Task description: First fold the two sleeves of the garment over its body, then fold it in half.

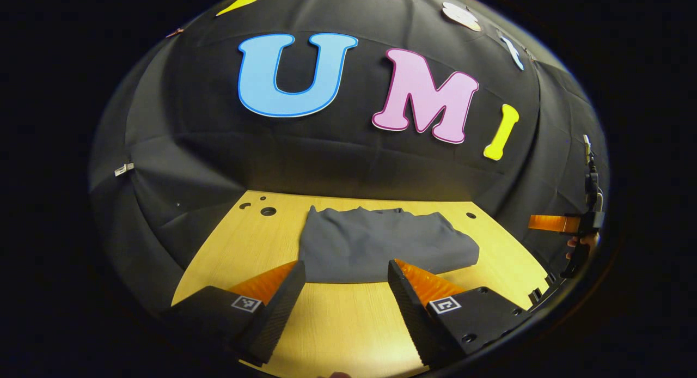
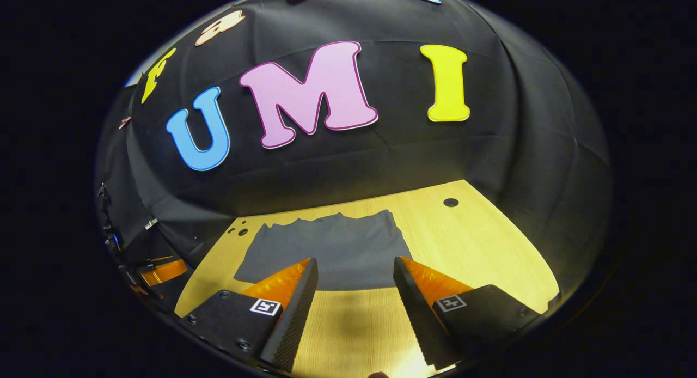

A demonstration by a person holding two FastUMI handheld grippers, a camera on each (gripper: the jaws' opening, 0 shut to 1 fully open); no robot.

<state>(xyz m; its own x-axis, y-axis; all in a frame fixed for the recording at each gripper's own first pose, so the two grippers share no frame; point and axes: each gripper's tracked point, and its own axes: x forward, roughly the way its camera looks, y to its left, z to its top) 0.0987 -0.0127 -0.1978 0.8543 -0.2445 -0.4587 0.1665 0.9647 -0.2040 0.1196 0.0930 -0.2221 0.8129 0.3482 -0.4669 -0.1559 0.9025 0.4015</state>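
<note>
while both tongs, the left tongs (image 1: 344,282) and right tongs (image 2: 354,280), gape wide and empty, the grey garment (image 1: 375,244) lies at twelve o'clock on the table (image 1: 337,323), long axis nine-to-three, about equally near both.

Light wooden table (image 1: 348,323) under warm light, grain running lengthwise. Round holes (image 1: 268,211) near far left corner, one larger, smaller ones beside it; another hole (image 1: 471,215) near far right edge. Same table (image 2: 479,242) in right gripper view, single hole (image 2: 450,202) at far right. Black cloth wall (image 1: 337,154) rising behind table, creased, small metal clip (image 1: 124,169) pinned at left.
</note>
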